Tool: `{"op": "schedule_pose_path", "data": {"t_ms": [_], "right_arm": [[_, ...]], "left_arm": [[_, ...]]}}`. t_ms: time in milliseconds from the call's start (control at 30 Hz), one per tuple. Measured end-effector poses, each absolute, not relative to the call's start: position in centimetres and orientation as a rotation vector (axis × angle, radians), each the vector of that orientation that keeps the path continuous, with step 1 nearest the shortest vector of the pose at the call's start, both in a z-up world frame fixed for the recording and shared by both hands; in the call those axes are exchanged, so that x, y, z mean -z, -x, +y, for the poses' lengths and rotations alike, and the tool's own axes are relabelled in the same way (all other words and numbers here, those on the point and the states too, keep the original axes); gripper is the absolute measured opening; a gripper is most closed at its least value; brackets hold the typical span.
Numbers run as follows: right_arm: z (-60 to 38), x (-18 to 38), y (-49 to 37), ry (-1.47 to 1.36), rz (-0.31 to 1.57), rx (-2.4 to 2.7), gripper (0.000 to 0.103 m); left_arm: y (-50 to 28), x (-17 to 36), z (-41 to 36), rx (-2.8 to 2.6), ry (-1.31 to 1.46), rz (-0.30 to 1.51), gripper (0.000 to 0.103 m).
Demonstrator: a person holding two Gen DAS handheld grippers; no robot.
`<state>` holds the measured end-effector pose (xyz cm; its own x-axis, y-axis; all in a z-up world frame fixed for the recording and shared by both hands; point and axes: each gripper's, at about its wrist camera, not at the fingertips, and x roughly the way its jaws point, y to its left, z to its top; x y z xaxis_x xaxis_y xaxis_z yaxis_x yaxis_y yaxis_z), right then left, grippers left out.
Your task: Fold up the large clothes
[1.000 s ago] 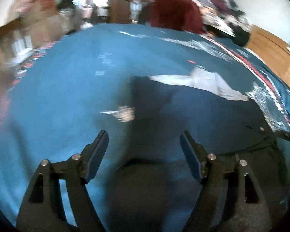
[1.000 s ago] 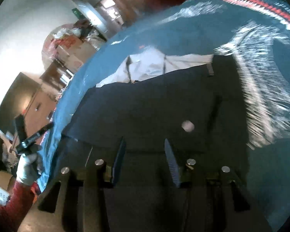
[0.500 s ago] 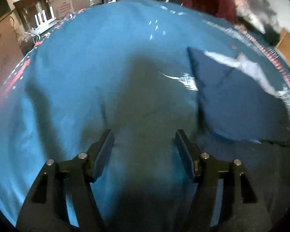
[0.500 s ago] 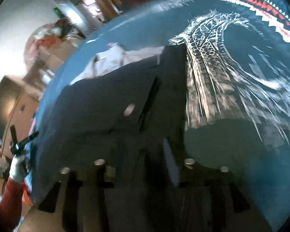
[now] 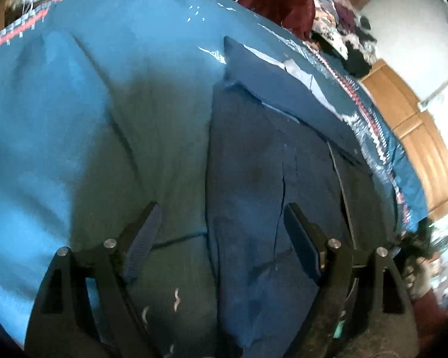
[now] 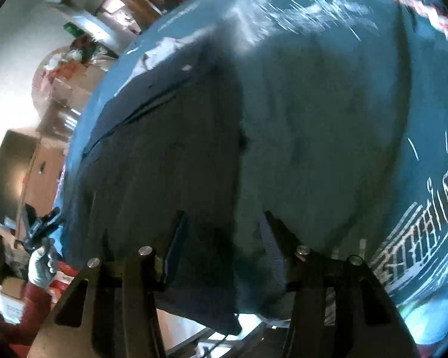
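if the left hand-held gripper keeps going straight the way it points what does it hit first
Most likely the left edge of the dark navy garment lying on the blue bedspread; the open left hand-held gripper straddles that edge, though depth is unclear.

We see a blue bedspread [image 5: 74, 113] covering most of both views; we take it as our landmark. Along its far right edge runs a red and white patterned border [image 5: 370, 116], and white line drawings [image 6: 427, 232] mark it on the right in the right wrist view. Beyond its far end sits a dark red cushion [image 5: 277, 0] beside a heap of mixed clothes [image 5: 343, 35]. To its right stands a wooden panel [image 5: 418, 137]. Left of it, cardboard boxes [image 6: 41, 167] stand against the wall.
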<state>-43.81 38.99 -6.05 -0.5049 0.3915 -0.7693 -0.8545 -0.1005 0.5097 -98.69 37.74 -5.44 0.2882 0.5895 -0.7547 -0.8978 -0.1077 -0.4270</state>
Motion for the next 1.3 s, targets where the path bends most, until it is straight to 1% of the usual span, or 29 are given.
{"op": "schedule_pose_path", "data": {"t_ms": [33, 67, 100, 233, 333, 400, 467, 500, 567, 667, 733, 800, 933, 967, 1167, 1233, 1300], "right_arm": [[38.9, 5.5, 44.6, 0.566, 1.213, -1.744, 0.056], [39.0, 5.2, 45.5, 0.568, 1.186, -1.746, 0.053], [39.1, 5.0, 46.2, 0.569, 1.171, -1.751, 0.048], [39.5, 5.3, 50.2, 0.647, 1.086, -1.762, 0.046], [39.2, 5.6, 50.3, 0.62, 1.11, -1.755, 0.046], [38.8, 5.8, 48.7, 0.575, 1.155, -1.753, 0.046], [38.5, 6.3, 46.6, 0.569, 1.192, -1.728, 0.047], [38.3, 6.5, 45.7, 0.574, 1.203, -1.713, 0.05], [37.9, 7.2, 44.1, 0.57, 1.245, -1.694, 0.05], [37.5, 8.4, 42.6, 0.543, 1.344, -1.715, 0.054], [37.4, 9.3, 42.3, 0.548, 1.402, -1.719, 0.054], [37.2, 9.7, 42.4, 0.572, 1.412, -1.723, 0.054], [36.1, 10.3, 43.1, 0.65, 1.411, -1.741, 0.054], [35.8, 10.4, 43.6, 0.664, 1.418, -1.751, 0.056], [35.0, 11.2, 46.4, 0.738, 1.449, -1.821, 0.057], [34.8, 11.3, 46.8, 0.748, 1.465, -1.823, 0.057], [34.5, 11.4, 47.2, 0.772, 1.478, -1.825, 0.057]], "left_arm": [[98.2, 4.9, 37.8, -1.314, 1.052, 0.382, 0.082], [97.6, 4.3, 37.6, -1.331, 1.03, 0.382, 0.082], [97.4, 3.9, 37.2, -1.339, 1.018, 0.375, 0.082], [96.7, 3.9, 37.4, -1.398, 0.967, 0.41, 0.083], [96.5, 6.1, 38.8, -1.414, 1.028, 0.496, 0.083], [96.7, 6.8, 38.7, -1.397, 1.046, 0.495, 0.084], [97.1, 6.9, 38.4, -1.37, 1.056, 0.467, 0.084], [97.3, 7.0, 38.3, -1.356, 1.065, 0.451, 0.084], [98.0, 7.0, 38.0, -1.329, 1.093, 0.411, 0.084], [99.1, 7.1, 37.8, -1.27, 1.159, 0.315, 0.086], [99.6, 7.4, 37.4, -1.232, 1.194, 0.268, 0.086], [99.8, 7.5, 37.3, -1.207, 1.203, 0.269, 0.086], [99.3, 7.3, 36.7, -1.166, 1.189, 0.336, 0.086], [99.3, 7.4, 36.4, -1.149, 1.188, 0.343, 0.087], [101.1, 7.5, 34.3, -1.029, 1.261, 0.27, 0.087], [101.1, 7.4, 33.4, -1.006, 1.259, 0.302, 0.087], [100.3, 7.3, 32.1, -0.992, 1.238, 0.375, 0.087]]}}
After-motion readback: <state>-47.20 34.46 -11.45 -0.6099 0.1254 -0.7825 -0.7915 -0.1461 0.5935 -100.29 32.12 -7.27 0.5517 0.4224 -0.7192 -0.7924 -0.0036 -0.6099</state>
